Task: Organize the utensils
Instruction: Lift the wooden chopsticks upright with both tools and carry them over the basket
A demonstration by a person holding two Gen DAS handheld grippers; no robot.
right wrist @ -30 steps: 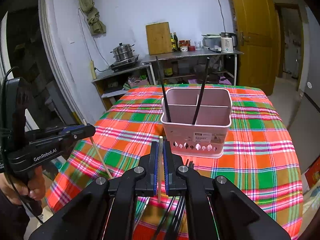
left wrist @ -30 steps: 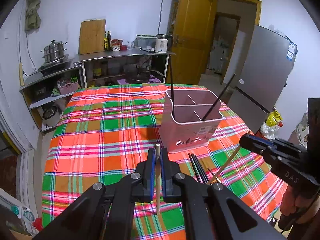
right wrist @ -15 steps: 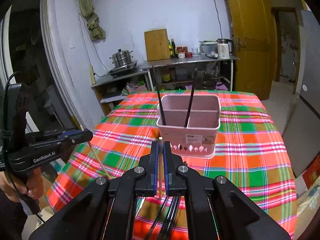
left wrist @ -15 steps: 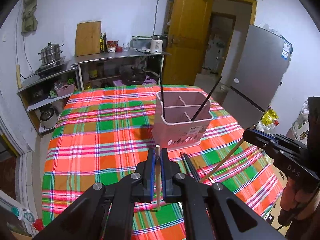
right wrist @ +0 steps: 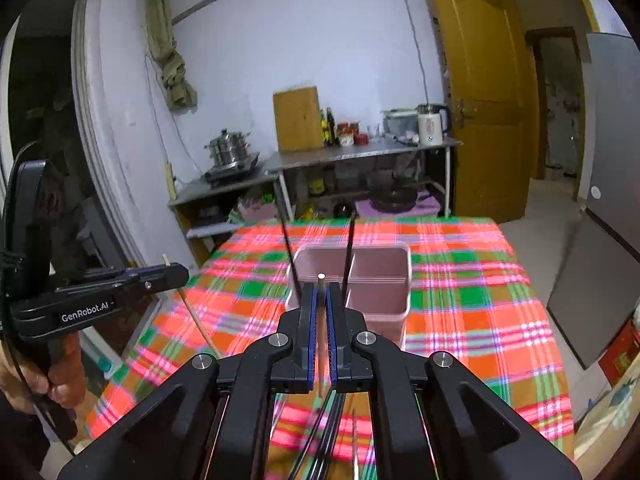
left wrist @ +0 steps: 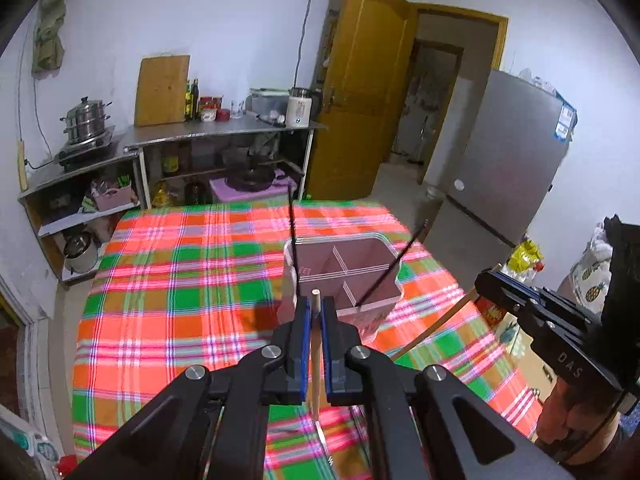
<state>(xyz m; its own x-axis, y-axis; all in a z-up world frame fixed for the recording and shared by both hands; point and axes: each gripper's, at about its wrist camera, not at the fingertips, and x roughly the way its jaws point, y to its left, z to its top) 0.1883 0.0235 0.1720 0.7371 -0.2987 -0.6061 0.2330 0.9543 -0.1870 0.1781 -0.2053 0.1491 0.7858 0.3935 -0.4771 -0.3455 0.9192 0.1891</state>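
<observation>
A pink utensil holder (left wrist: pixel 344 276) stands on the plaid table (left wrist: pixel 180 288) with two black chopsticks (left wrist: pixel 294 252) leaning in it; it also shows in the right wrist view (right wrist: pixel 360 280). My left gripper (left wrist: pixel 315 312) is shut on a wooden chopstick (left wrist: pixel 315 360), held above the table just short of the holder. My right gripper (right wrist: pixel 320 300) is shut on a pale chopstick (right wrist: pixel 321 344), also above the table in front of the holder. Several black chopsticks (right wrist: pixel 324 432) lie on the cloth below the right gripper.
A steel shelf (left wrist: pixel 200 136) with pots, bottles, a kettle and a cutting board stands behind the table. A yellow door (left wrist: pixel 360 100) and a grey fridge (left wrist: pixel 512 152) are at the right. The table's edges drop off on both sides.
Both grippers have risen and tilted so the holder appears lower and farther away. Each still holds its chopstick. The two black chopsticks remain in the holder.
</observation>
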